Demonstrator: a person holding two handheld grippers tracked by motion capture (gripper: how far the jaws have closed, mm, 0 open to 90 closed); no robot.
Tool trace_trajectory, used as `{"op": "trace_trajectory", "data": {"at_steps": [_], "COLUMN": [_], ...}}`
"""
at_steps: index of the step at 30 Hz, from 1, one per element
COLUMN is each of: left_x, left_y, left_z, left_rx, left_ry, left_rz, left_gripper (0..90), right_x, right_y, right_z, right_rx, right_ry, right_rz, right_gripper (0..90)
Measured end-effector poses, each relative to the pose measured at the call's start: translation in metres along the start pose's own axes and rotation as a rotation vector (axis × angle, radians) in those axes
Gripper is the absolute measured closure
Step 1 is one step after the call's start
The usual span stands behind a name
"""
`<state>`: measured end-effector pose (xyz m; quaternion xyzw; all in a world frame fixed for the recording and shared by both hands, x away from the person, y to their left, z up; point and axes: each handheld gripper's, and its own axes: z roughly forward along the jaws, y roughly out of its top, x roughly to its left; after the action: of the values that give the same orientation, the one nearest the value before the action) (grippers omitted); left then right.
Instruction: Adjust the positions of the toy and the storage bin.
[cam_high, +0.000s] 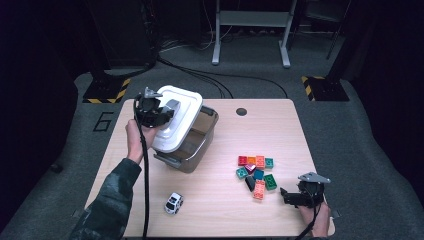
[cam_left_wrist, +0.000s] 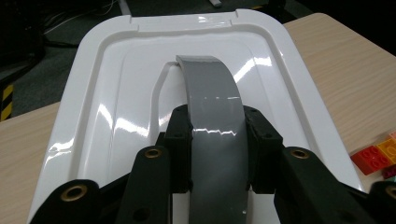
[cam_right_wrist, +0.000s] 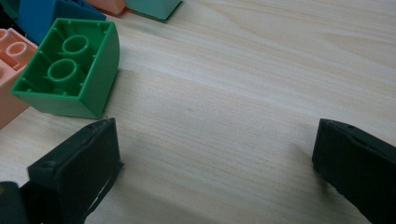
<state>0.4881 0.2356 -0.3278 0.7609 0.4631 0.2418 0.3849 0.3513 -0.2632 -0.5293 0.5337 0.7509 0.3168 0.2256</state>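
My left gripper (cam_high: 161, 114) is shut on the grey handle (cam_left_wrist: 210, 88) of a white box lid (cam_high: 181, 120). The lid hangs tilted above the clear grey box (cam_high: 200, 145) at the table's left. In the left gripper view the two black jaws (cam_left_wrist: 218, 135) clamp the handle strap from both sides over the glossy lid (cam_left_wrist: 116, 93). Near the front right edge my right gripper (cam_high: 289, 196) rests open, just right of a heap of coloured bricks (cam_high: 256, 172). In the right gripper view a green brick (cam_right_wrist: 70, 70) lies ahead to the left of my right gripper (cam_right_wrist: 215, 158), with bare wood between the jaws.
A small white toy car (cam_high: 173, 203) stands near the front edge, left of centre. The wooden table (cam_high: 270, 120) has a round cable hole (cam_high: 241, 111) at the back. Desk legs and cables lie on the floor beyond.
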Motion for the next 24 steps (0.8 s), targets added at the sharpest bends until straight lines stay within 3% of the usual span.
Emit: {"op": "trace_trajectory", "data": {"at_steps": [13,24], "left_x": [0.026,0.053], "left_y": [-0.002,-0.009], "left_z": [-0.016,-0.026], "left_rx": [-0.016,-0.033], "left_ry": [0.057,0.111], "left_rz": [-0.032,-0.084], "left_gripper": [66.9,66.8], "right_x": [0.000,0.000], "right_y": [0.000,0.000], "right_z": [0.000,0.000], "right_rx": [0.000,0.000], "right_ry": [-0.001,-0.001], "right_rz": [0.000,0.001], "right_gripper": [0.1,0.1]}}
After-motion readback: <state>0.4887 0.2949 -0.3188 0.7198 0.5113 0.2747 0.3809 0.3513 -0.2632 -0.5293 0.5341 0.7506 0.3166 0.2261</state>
